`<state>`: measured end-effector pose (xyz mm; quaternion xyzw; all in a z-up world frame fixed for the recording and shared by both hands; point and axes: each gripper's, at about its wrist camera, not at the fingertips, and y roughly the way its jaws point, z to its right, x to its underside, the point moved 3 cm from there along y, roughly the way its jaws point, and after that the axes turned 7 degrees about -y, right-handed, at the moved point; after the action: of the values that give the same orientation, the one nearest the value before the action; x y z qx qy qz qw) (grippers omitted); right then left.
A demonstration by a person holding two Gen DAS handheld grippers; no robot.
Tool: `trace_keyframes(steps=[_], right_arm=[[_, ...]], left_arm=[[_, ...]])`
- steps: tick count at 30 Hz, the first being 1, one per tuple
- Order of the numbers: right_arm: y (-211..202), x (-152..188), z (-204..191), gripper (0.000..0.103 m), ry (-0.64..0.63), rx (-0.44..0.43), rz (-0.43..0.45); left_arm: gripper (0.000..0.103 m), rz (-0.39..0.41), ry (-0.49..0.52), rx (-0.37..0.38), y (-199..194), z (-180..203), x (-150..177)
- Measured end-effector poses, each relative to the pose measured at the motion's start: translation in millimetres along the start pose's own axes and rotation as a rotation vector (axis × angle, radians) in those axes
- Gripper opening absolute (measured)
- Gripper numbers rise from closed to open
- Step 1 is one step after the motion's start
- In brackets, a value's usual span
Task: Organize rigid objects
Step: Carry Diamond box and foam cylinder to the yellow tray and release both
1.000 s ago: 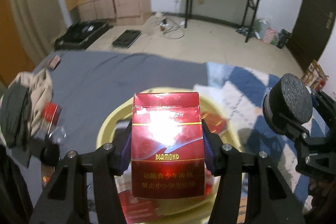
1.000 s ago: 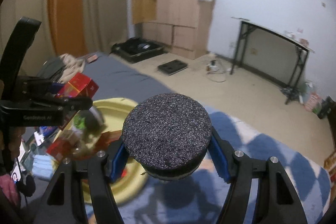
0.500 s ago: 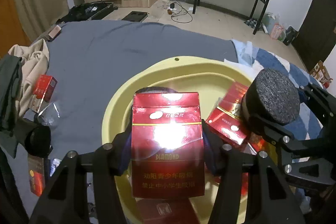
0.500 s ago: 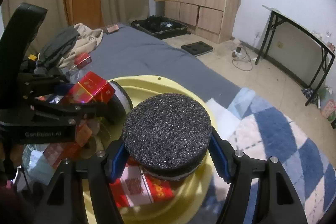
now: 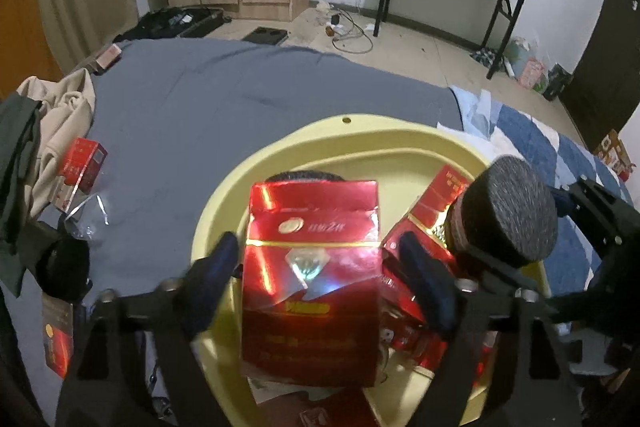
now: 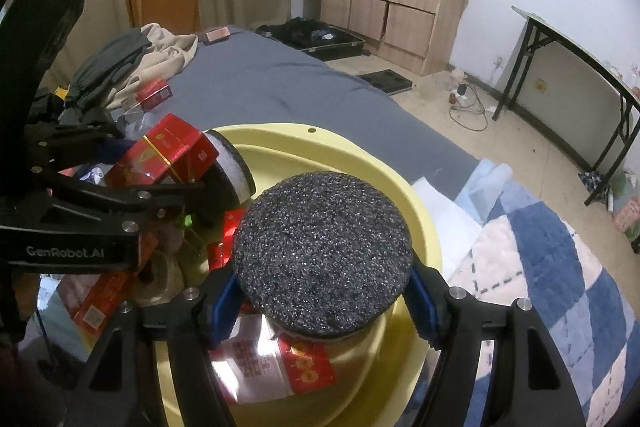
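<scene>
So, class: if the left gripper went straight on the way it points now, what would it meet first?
Probably the red pack between its opening jaws, pads already clear of it. Beyond lie a dark round object and the yellow basin; depth is uncertain.

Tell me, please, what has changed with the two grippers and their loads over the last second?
Both grippers came down over the yellow basin. The left gripper is opening, its pads now clear of the red box, which is dropping in. The right gripper is starting to open around the black disc, still between its pads.
</scene>
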<state>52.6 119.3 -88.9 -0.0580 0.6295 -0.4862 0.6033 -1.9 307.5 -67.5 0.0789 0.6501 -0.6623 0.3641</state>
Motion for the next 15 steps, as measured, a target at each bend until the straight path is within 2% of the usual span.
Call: trace_keyframes(steps=[2, 5, 9, 12, 14, 15], right_arm=[[-4, 0, 1, 0.089, 0.002, -0.004, 0.011], [-14, 2, 5, 0.101, 0.01, 0.001, 0.03], [-39, 7, 18, 0.103, 0.004, -0.002, 0.062], [-72, 21, 43, 0.103, -0.002, 0.0, 0.104], [-92, 37, 72, 0.103, 0.01, -0.039, 0.126], [-98, 44, 86, 0.103, 0.011, -0.056, 0.129]], left_arm=[[0.097, 0.027, -0.006, -0.017, -9, 2, -4], [0.103, 0.065, -0.005, -0.046, -23, 6, -12], [0.103, 0.118, -0.034, -0.097, -56, 18, -30], [0.103, 0.154, -0.076, -0.147, -87, 35, -37], [0.103, 0.176, -0.131, -0.141, -103, 54, -33], [0.103, 0.175, -0.171, -0.107, -108, 66, -29]])
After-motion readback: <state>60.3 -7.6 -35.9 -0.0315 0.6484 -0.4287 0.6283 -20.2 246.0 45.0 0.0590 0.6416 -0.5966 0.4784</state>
